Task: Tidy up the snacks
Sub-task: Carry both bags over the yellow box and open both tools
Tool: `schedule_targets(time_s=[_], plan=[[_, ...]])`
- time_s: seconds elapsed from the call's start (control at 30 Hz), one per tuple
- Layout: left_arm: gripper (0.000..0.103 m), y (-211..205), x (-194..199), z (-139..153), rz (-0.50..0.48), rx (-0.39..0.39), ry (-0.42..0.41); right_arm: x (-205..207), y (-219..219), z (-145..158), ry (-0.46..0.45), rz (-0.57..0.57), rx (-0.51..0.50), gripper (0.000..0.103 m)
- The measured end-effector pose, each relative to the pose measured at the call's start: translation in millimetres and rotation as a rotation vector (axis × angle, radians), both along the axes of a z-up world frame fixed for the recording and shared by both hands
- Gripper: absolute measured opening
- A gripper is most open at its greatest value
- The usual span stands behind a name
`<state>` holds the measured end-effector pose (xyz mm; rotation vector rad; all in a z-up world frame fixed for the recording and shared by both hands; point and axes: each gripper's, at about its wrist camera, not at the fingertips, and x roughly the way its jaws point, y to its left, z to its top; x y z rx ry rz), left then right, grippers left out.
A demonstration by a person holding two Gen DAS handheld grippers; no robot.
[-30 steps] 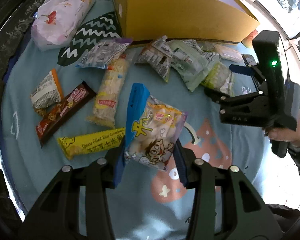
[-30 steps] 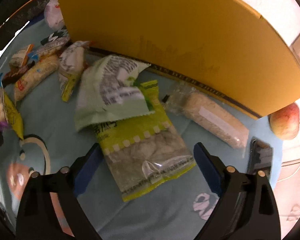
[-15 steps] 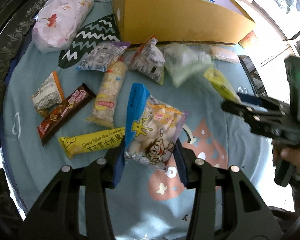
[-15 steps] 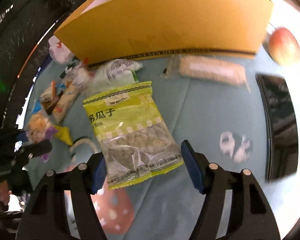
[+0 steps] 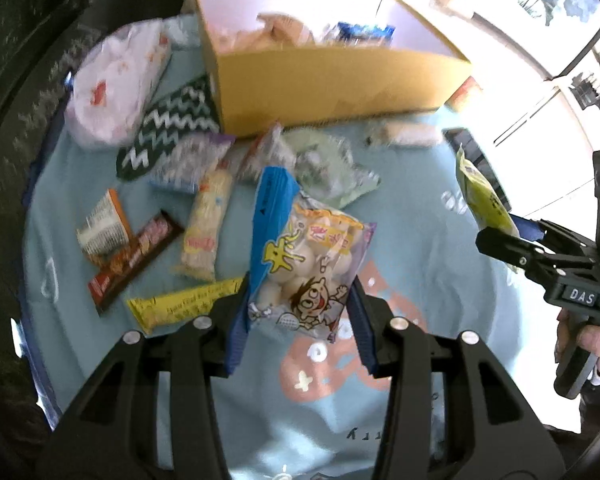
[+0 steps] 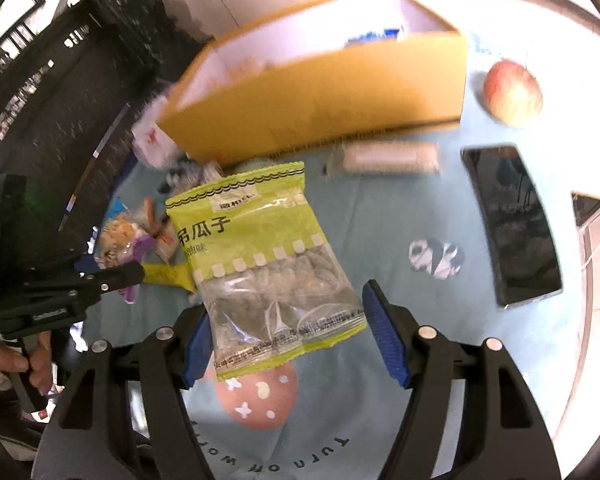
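Note:
My left gripper (image 5: 300, 320) is shut on a cartoon-printed bag of white balls (image 5: 312, 276) with a blue side, held above the light blue cloth (image 5: 400, 184). My right gripper (image 6: 291, 334) is shut on a green bag of melon seeds (image 6: 268, 264), lifted off the cloth; the same bag (image 5: 486, 196) shows edge-on at the right of the left wrist view. The open yellow cardboard box (image 5: 332, 80) stands behind, with several snacks inside. Seen from the right wrist, the left gripper (image 6: 112, 276) is at the far left, and the box (image 6: 320, 96) is ahead.
Loose snacks lie on the cloth: a yellow bar (image 5: 180, 304), a chocolate bar (image 5: 136, 260), a pale long pack (image 5: 204, 228) and a pale green pack (image 5: 332, 172). A white plastic bag (image 5: 116, 76) sits left of the box. An apple (image 6: 512, 92), a phone (image 6: 512, 224) and a long pack (image 6: 388, 156) lie to the right.
My right gripper closed on the green bag, lifted it off the cloth and rolled. My left gripper rose with its bag, so the box's inside now shows.

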<state>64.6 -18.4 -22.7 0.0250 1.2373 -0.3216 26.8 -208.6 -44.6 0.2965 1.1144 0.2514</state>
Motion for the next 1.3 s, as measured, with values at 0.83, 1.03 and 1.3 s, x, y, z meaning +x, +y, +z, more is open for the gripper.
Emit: schedule_targets(time_s=[0.83,1.03,1.3], plan=[[0.087,-51,198,58,0.107,0.004,-0.198,188,-19,54,-0.184,-0.150,-0.040,0.076],[0.090,-24,189,35,0.181,0.008,-0.119,167,-23,40,-0.198,-0.155,0.004,0.078],[0.091,4,131,24,0.167,0.044,-0.088,120,-30,28,-0.142,-0.171,0.043,0.079]])
